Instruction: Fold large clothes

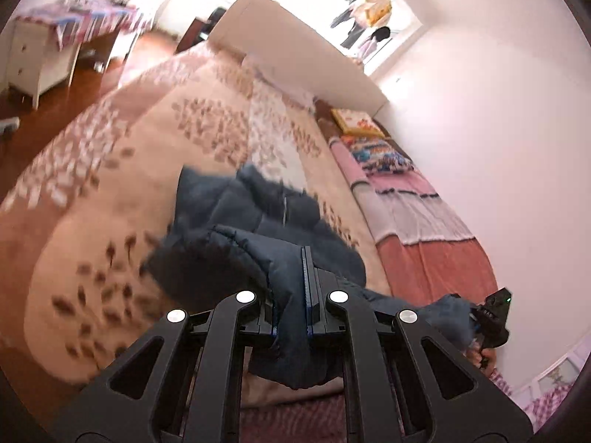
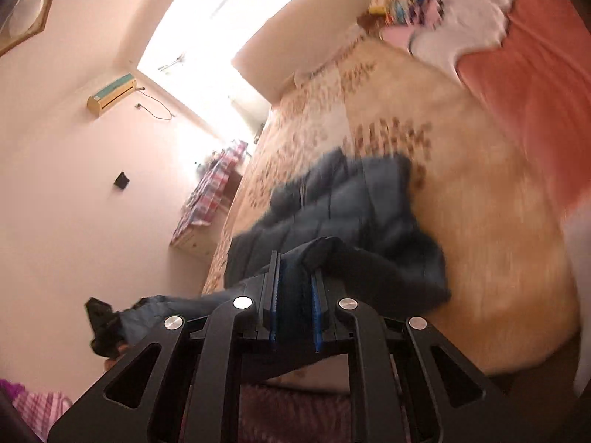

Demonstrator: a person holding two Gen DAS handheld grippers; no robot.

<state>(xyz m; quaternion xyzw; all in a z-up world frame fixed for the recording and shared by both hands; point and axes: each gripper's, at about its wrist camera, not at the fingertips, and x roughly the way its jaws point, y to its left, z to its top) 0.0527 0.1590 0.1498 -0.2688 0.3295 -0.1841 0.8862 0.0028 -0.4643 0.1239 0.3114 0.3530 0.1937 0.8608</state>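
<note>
A dark blue quilted jacket lies partly on the bed, its near edge lifted. My left gripper is shut on a fold of the jacket and holds it above the bed. My right gripper is shut on another part of the same jacket. In the left wrist view the right gripper shows at the lower right with blue cloth in it. In the right wrist view the left gripper shows at the lower left, also with cloth. Both views are blurred by motion.
The bed has a beige bedspread with a brown leaf print. A pink and red striped blanket and colourful pillows lie along the wall side. A white dresser stands on the wood floor. An air conditioner hangs on the wall.
</note>
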